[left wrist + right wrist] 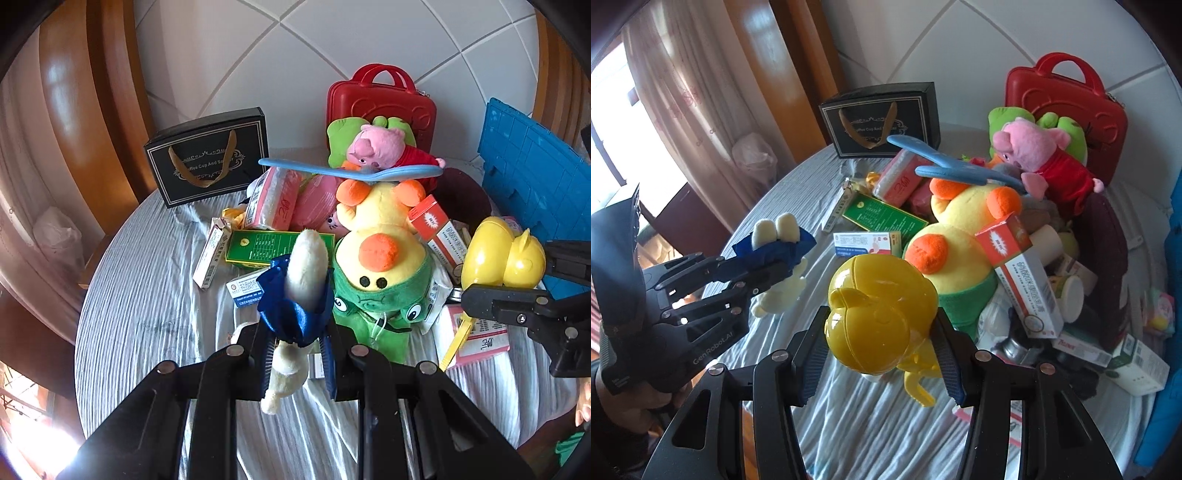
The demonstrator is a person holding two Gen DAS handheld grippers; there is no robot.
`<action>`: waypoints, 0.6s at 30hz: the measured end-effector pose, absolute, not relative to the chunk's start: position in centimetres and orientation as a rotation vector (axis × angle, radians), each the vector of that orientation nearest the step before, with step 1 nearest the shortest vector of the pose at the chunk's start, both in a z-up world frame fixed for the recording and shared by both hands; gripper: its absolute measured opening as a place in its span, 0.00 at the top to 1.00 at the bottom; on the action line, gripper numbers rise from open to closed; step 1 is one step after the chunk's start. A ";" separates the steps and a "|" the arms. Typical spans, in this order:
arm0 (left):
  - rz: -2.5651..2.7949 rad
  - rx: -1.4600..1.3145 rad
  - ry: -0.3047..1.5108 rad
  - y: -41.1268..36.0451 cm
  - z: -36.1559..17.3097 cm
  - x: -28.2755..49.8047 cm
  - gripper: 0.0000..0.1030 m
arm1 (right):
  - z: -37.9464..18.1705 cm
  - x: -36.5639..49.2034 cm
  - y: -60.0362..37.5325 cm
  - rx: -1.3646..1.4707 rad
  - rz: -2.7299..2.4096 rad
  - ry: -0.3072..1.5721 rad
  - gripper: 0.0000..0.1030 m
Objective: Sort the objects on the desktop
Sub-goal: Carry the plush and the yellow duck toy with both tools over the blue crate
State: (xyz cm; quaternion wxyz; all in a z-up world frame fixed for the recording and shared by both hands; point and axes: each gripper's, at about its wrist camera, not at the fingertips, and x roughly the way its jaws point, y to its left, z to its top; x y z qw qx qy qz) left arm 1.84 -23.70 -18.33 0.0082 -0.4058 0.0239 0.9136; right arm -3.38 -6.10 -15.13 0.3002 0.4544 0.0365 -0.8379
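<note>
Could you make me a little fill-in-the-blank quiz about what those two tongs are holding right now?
The left tongs grip a cream plush toy in ____ satin cloth.
The right tongs hold a glossy ____ plastic toy.
The pink plush pig wears a ____ top.

Missing words: blue; yellow; red

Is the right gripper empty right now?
No, the right gripper is closed around a yellow plastic duck toy, held above the striped tablecloth.
</note>
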 end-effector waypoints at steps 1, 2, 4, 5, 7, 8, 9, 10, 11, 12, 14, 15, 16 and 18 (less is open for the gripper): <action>2.855 -1.259 0.081 -23.3 -17.9 1.8 0.79 | -14.6 -3.3 -5.7 1.198 -2.228 0.090 0.49; 2.856 -1.249 0.086 -22.9 -17.5 1.7 0.79 | -14.0 -3.2 -5.3 1.188 -2.235 0.086 0.49; 2.857 -1.228 0.095 -22.0 -16.6 1.6 0.79 | -12.8 -3.1 -4.5 1.169 -2.247 0.077 0.49; 2.857 -1.218 0.098 -21.6 -16.1 1.5 0.79 | -12.2 -3.0 -4.0 1.157 -2.255 0.070 0.49; 2.860 -1.195 0.105 -20.6 -15.2 1.3 0.79 | -10.9 -2.9 -3.0 1.135 -2.271 0.060 0.49; 2.861 -1.183 0.109 -20.1 -14.7 1.1 0.79 | -10.3 -2.9 -2.4 1.125 -2.278 0.055 0.49; 2.861 -1.171 0.111 -19.6 -14.2 1.0 0.79 | -9.8 -2.8 -1.9 1.116 -2.284 0.051 0.49; 2.861 -1.160 0.113 -19.0 -13.8 0.8 0.79 | -9.3 -2.8 -1.3 1.109 -2.291 0.050 0.49; 2.860 -1.149 0.117 -18.3 -13.4 0.6 0.79 | -8.8 -2.8 -0.7 1.102 -2.299 0.049 0.49; 2.859 -1.140 0.122 -17.7 -13.0 0.5 0.79 | -8.4 -2.8 -0.1 1.097 -2.305 0.046 0.49; 2.857 -1.120 0.129 -16.3 -12.1 0.2 0.79 | -7.6 -2.8 1.2 1.086 -2.321 0.039 0.49; 2.857 -1.109 0.133 -15.7 -11.7 0.0 0.79 | -7.2 -2.8 1.8 1.083 -2.327 0.035 0.49; 2.857 -1.098 0.136 -15.0 -11.3 -0.1 0.79 | -6.9 -2.8 2.5 1.080 -2.333 0.031 0.49; 2.855 -1.083 0.142 -13.7 -10.5 -0.4 0.79 | -6.2 -2.7 3.8 1.069 -2.348 0.026 0.49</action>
